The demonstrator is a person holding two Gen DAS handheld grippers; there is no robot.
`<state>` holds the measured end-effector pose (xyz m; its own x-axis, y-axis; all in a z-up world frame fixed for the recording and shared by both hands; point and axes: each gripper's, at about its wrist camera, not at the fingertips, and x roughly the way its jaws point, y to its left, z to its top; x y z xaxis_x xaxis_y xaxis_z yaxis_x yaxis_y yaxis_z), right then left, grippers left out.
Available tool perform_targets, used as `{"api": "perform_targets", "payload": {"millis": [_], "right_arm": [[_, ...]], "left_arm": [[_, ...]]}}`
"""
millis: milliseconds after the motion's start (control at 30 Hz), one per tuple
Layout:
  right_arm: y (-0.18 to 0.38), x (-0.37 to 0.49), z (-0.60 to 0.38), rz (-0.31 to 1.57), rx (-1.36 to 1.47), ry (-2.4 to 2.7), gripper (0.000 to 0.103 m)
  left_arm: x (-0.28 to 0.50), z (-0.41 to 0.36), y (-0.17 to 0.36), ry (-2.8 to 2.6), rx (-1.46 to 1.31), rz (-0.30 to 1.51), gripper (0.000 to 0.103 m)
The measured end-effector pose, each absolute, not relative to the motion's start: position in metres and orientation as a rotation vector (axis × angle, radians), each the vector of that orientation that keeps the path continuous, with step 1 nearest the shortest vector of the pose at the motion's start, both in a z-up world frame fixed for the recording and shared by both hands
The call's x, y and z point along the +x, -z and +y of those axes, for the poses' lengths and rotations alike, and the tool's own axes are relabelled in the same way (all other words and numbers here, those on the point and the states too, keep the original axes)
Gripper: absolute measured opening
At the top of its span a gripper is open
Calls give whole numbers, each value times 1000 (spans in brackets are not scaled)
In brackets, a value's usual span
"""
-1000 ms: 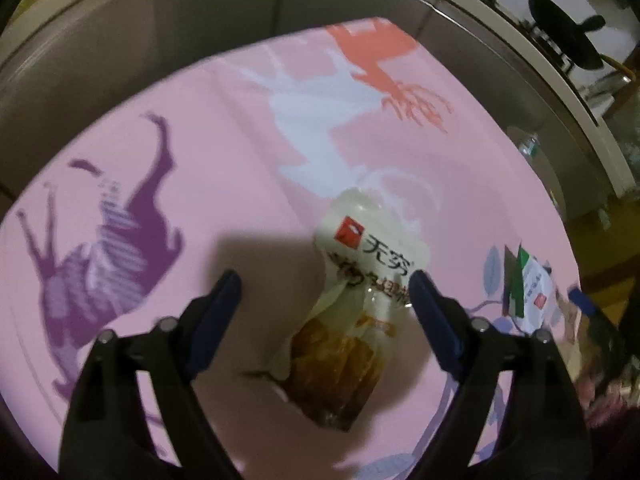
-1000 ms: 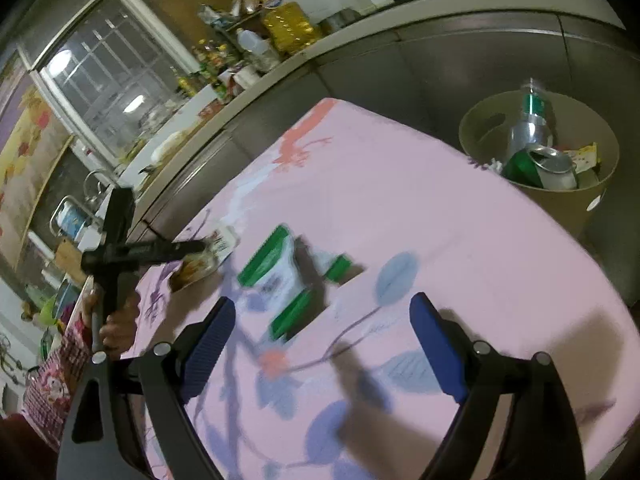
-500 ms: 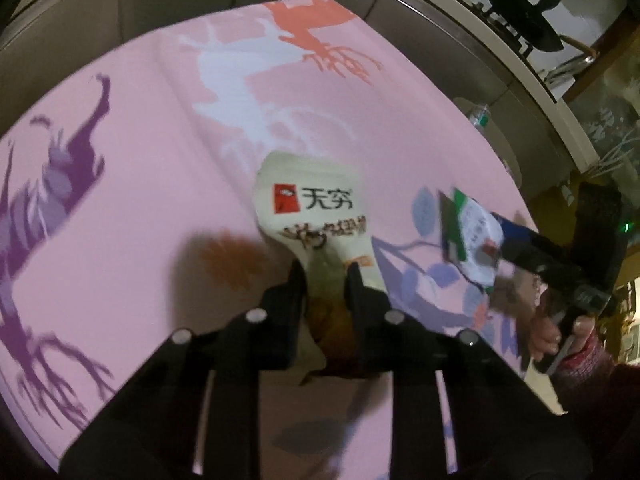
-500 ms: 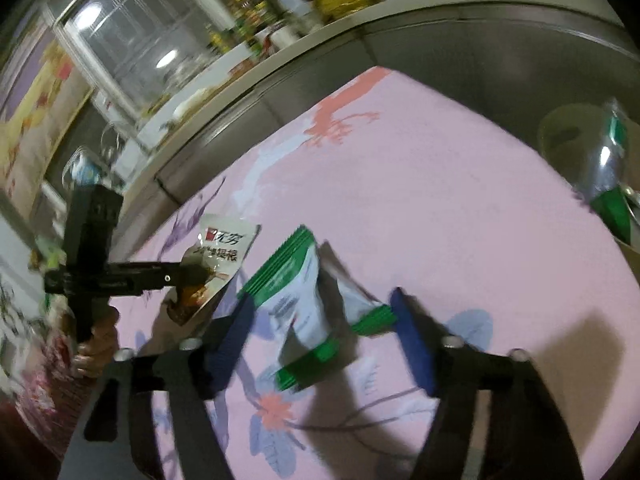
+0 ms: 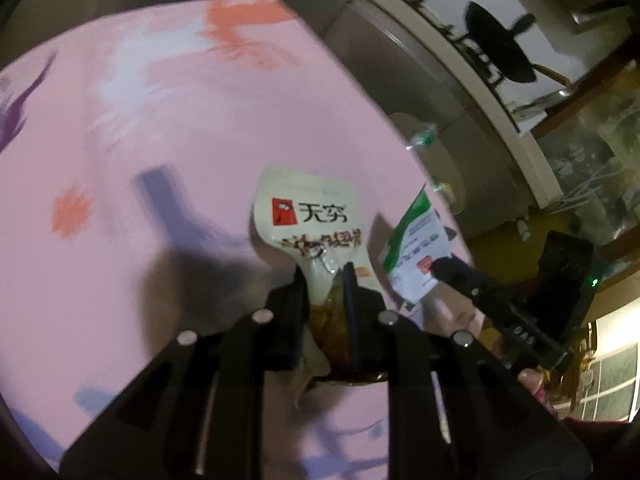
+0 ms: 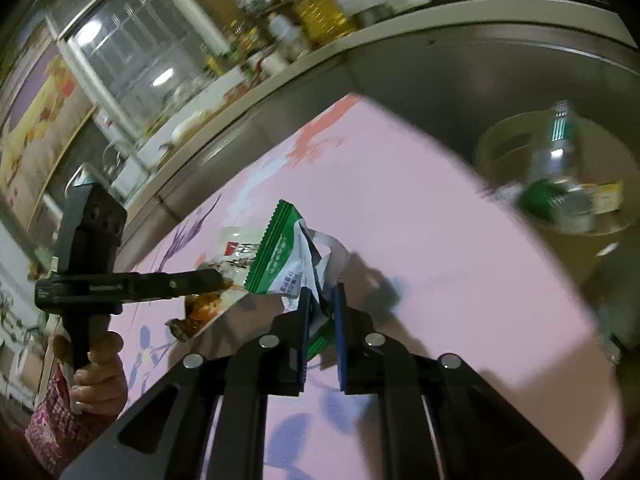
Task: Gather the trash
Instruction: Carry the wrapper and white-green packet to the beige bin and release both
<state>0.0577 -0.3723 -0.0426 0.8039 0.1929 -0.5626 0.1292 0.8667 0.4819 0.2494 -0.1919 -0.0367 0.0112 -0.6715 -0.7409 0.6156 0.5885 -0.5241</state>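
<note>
My left gripper [image 5: 326,276] is shut on a white and brown snack pouch [image 5: 310,216] with a red logo, held above the pink tablecloth [image 5: 160,128]. My right gripper [image 6: 322,292] is shut on a crumpled green and white wrapper [image 6: 284,256], also lifted off the cloth. In the left wrist view the right gripper [image 5: 440,268] holds that wrapper [image 5: 416,248] just right of the pouch. In the right wrist view the left gripper [image 6: 216,278] holds the pouch [image 6: 236,252] left of the wrapper.
A round beige trash bin [image 6: 560,184] with a bottle and cans inside stands beyond the table's far right edge; it also shows in the left wrist view [image 5: 436,152]. A grey cabinet front [image 6: 460,72] and a cluttered counter run behind the table.
Both grippers went from open to shut: the left on the pouch, the right on the green wrapper. Both pieces have been lifted off the cloth and brought close together.
</note>
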Motion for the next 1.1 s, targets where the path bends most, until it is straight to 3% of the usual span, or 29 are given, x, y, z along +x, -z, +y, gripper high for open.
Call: {"api": "perform_targets", "payload": {"millis": [300, 400, 700, 767, 833, 867, 1100], "right_arm": [[23, 28, -497, 519, 615, 162, 9], [21, 25, -536, 499, 612, 232, 9], [54, 51, -598, 572, 637, 329, 10], [63, 55, -602, 574, 658, 336, 18], [67, 56, -601, 572, 652, 350, 56], [66, 55, -598, 551, 640, 362, 67], [41, 32, -586, 441, 640, 369, 68]], "left_arm": [[251, -349, 1, 1148, 46, 1155, 15], [257, -403, -2, 1173, 78, 1156, 10], [277, -501, 35, 1102, 195, 1204, 10], [277, -503, 44, 1097, 197, 1223, 10], [278, -499, 48, 1085, 201, 1220, 10], [279, -495, 48, 1082, 201, 1221, 10], [275, -465, 29, 1054, 149, 1188, 10]]}}
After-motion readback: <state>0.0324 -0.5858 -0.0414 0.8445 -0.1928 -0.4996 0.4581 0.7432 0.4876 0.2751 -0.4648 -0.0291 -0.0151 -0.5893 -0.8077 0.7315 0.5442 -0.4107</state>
